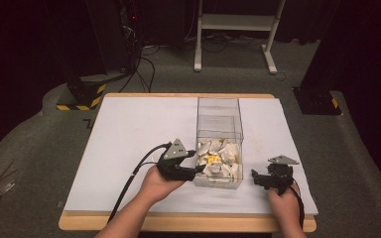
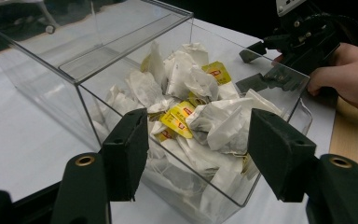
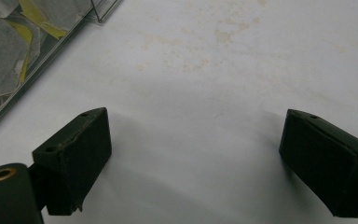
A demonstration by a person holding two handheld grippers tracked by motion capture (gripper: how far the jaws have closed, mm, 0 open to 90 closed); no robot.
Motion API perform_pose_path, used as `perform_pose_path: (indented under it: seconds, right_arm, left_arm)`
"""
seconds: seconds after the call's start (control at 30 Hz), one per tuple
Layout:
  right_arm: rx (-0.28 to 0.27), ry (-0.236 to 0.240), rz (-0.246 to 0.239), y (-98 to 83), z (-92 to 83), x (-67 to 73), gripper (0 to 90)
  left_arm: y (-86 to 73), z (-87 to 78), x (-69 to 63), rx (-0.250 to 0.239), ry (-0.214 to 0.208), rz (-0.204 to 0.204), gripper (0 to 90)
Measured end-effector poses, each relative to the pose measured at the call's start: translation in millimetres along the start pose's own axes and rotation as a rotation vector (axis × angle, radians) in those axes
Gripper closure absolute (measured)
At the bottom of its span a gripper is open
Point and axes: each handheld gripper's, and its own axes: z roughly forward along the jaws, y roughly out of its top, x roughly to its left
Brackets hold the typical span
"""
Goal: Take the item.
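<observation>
A clear plastic box [image 1: 219, 119] stands on the white table cover, its near half heaped with white tea bags [image 1: 218, 159], some with yellow tags. My left gripper [image 1: 197, 166] sits at the box's near left side, jaws pointing at it. In the left gripper view the left gripper [image 2: 198, 135] is open, with the box's near corner [image 2: 121, 121] and the tea bags [image 2: 191, 88] just beyond its jaws. My right gripper [image 1: 260, 179] rests to the right of the box, open over the bare cover [image 3: 193, 140]. The right gripper [image 2: 249, 70] also appears behind the box.
The white cover [image 1: 134, 129] lies on a wooden table whose edge [image 1: 188, 223] runs along the front. The box's far half holds no bags. On the floor beyond the table stand a white desk frame [image 1: 233, 29] and a black stand with yellow stripes [image 1: 82, 94].
</observation>
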Motion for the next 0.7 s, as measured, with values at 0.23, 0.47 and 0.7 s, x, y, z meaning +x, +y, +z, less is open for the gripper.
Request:
perform_pose_path:
  seconds: [0.23,0.47,0.7]
  right_arm:
    - [0.000,0.000,0.000,0.0,0.0,0.1,8.9]
    - [-0.001,0.000,0.000,-0.1,0.0,0.0,8.9]
    - [-0.001,0.000,-0.002,-0.1,0.0,-0.1,8.9]
  left_arm:
    - [0.3,12.0,-1.5,0.012,-0.022,0.005,43.2]
    - [2.7,24.5,-1.1,0.045,-0.060,-0.002,49.1]
    - [6.1,34.3,-1.5,0.086,-0.076,0.022,53.6]
